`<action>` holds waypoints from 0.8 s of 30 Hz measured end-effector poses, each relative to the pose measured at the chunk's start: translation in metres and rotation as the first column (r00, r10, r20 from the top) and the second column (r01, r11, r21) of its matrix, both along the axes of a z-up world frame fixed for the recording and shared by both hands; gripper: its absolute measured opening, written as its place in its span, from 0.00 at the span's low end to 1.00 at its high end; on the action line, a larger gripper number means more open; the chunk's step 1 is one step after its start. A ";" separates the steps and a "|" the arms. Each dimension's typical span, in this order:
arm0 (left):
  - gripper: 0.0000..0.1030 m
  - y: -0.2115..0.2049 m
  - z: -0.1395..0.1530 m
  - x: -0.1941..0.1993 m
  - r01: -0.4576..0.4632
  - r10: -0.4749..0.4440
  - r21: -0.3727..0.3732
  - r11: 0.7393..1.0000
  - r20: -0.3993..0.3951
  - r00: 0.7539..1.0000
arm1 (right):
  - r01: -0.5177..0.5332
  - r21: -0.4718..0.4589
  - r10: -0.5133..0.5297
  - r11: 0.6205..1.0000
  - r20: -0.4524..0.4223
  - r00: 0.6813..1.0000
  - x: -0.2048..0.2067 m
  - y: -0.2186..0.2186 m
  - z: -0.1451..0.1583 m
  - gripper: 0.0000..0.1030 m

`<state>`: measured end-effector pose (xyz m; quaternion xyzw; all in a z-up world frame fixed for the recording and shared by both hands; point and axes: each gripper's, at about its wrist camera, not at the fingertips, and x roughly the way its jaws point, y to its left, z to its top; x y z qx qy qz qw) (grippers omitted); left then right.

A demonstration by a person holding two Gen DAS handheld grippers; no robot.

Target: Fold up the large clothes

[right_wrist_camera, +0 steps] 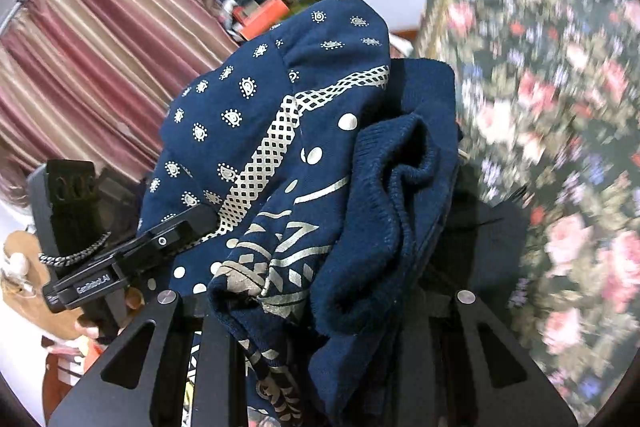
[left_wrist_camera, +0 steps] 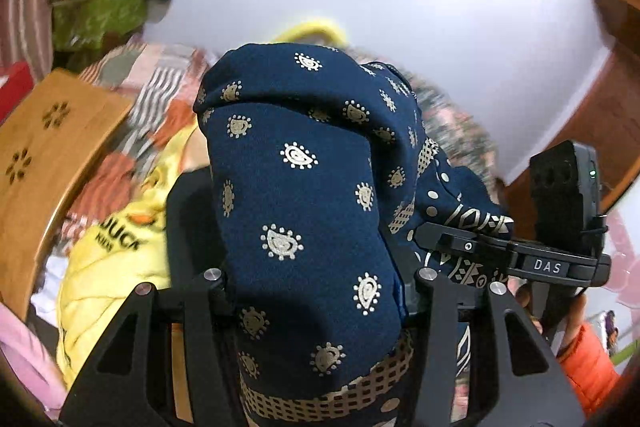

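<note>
A navy garment (left_wrist_camera: pixel 296 167) with pale paisley and lattice print is bunched up and lifted off the bed, and it fills both views. In the left wrist view my left gripper (left_wrist_camera: pixel 304 227) is shut on a thick fold of it, with the cloth draped over the fingers and hiding them. My right gripper (right_wrist_camera: pixel 360 207) is shut on the garment (right_wrist_camera: pixel 240 131) at its ribbed hem, its fingertips buried in cloth. Each gripper shows in the other's view, clamped on the same garment: the right gripper (left_wrist_camera: pixel 440 235) low on the right, the left gripper (right_wrist_camera: pixel 192 219) low on the left.
A yellow printed garment (left_wrist_camera: pixel 112 267) lies on the patchwork bedspread (left_wrist_camera: pixel 160 87) beside a wooden board (left_wrist_camera: pixel 48 155). A green box (left_wrist_camera: pixel 100 11) with clutter stands at the back left. A floral cloth (right_wrist_camera: pixel 560 107) and a striped curtain (right_wrist_camera: pixel 100 67) flank the right wrist view. An orange sleeve (left_wrist_camera: pixel 588 359) shows.
</note>
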<state>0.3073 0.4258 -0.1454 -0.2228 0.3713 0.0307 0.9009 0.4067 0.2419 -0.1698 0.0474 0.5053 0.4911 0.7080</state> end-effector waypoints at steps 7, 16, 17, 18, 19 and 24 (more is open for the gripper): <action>0.69 0.020 -0.073 0.000 -0.034 0.029 -0.050 0.998 -0.101 0.994 | 0.013 -0.067 -0.014 0.998 -0.014 1.000 0.001 -0.017 -0.042 0.31; 0.75 -0.019 -0.045 -0.032 -0.055 0.071 0.153 0.987 -0.104 0.992 | 0.119 -0.143 -0.106 0.983 0.094 0.990 -0.022 -0.084 -0.021 0.40; 0.75 -0.021 -0.040 -0.037 -0.063 0.080 0.163 0.985 -0.102 0.992 | 0.133 -0.147 -0.117 0.980 0.113 0.987 -0.026 -0.091 -0.015 0.40; 0.75 -0.022 -0.038 -0.041 -0.067 0.085 0.169 0.983 -0.103 0.991 | 0.144 -0.151 -0.125 0.978 0.128 0.984 -0.026 -0.091 -0.011 0.40; 0.75 -0.025 -0.033 -0.048 -0.072 0.092 0.179 0.981 -0.104 0.990 | 0.153 -0.148 -0.131 0.977 0.149 0.980 -0.031 -0.098 -0.002 0.40; 0.75 -0.040 -0.006 -0.079 -0.106 0.133 0.270 0.957 -0.086 0.987 | 0.164 -0.094 -0.134 0.982 0.263 0.955 -0.053 -0.112 0.043 0.40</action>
